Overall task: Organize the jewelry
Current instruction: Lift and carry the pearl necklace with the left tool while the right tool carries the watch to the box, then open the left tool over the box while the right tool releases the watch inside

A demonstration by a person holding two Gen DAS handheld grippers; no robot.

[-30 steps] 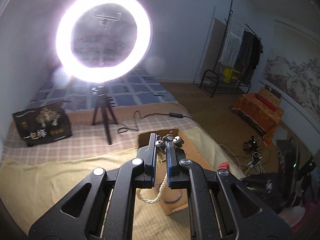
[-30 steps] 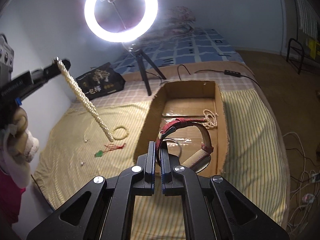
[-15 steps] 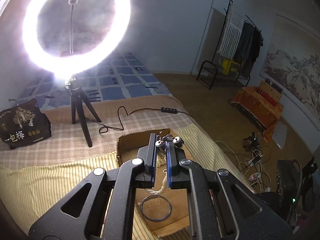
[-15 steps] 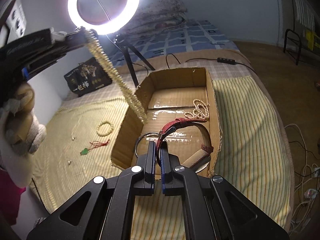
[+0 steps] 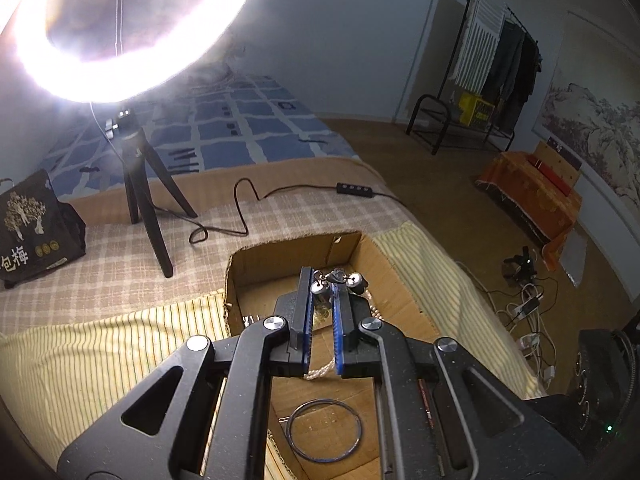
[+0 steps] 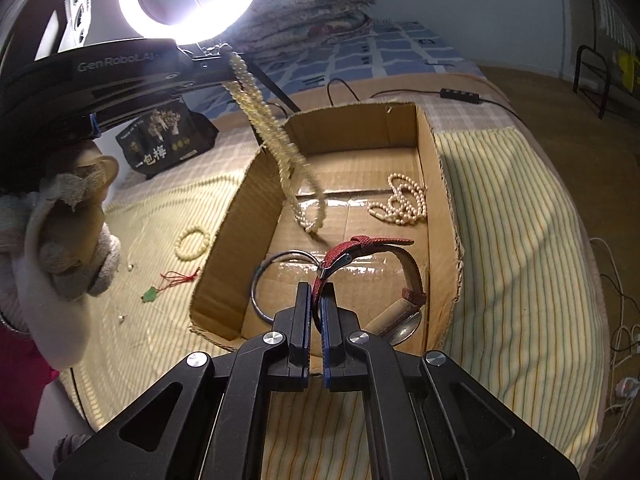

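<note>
My left gripper [image 5: 322,286] is shut on the clasp end of a long pale bead necklace [image 6: 276,140], which hangs over the open cardboard box [image 6: 434,176]; its lower end dangles just above the box floor. The left gripper also shows in the right wrist view [image 6: 218,54]. My right gripper [image 6: 316,292] is shut on the red strap of a wristwatch [image 6: 400,280], held over the box's near end. Inside the box lie a white bead necklace [image 6: 400,204] and a dark bangle [image 6: 264,280], also seen in the left wrist view [image 5: 324,428].
On the striped mat left of the box lie a pale bead bracelet [image 6: 192,242], a green pendant on red cord [image 6: 168,284] and small loose beads. A ring light on a tripod [image 5: 144,200], its cable and a black bag [image 5: 32,232] stand behind the box.
My left gripper has carried the hanging necklace rightward from over the mat to above the box. The right gripper with the watch has stayed over the box's near end.
</note>
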